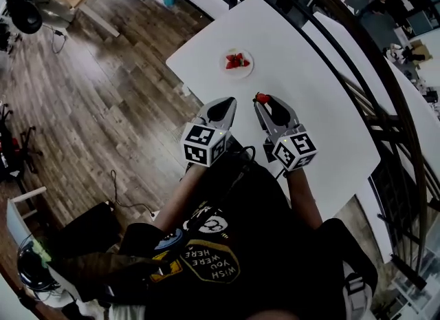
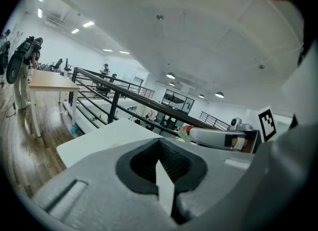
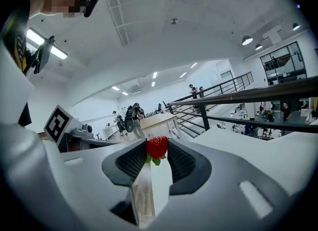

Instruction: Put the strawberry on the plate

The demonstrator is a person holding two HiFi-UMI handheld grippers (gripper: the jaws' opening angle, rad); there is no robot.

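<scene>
A small white plate [image 1: 237,63] lies on the white table [image 1: 316,98] and holds red strawberries [image 1: 236,59]. My right gripper [image 1: 262,98] hangs over the table nearer to me than the plate, shut on a red strawberry [image 1: 262,98]. The right gripper view shows that strawberry [image 3: 157,147] pinched at the jaw tips, green leaves downward. My left gripper [image 1: 221,110] is beside it on the left, its jaws closed together with nothing between them [image 2: 160,161]. In the left gripper view the right gripper's tip with the strawberry [image 2: 188,128] shows at right.
A black metal railing [image 1: 357,71] runs along the far and right side of the table. Wooden floor [image 1: 96,84] lies to the left, beyond the table's left edge. Another white surface [image 1: 419,98] stands beyond the railing.
</scene>
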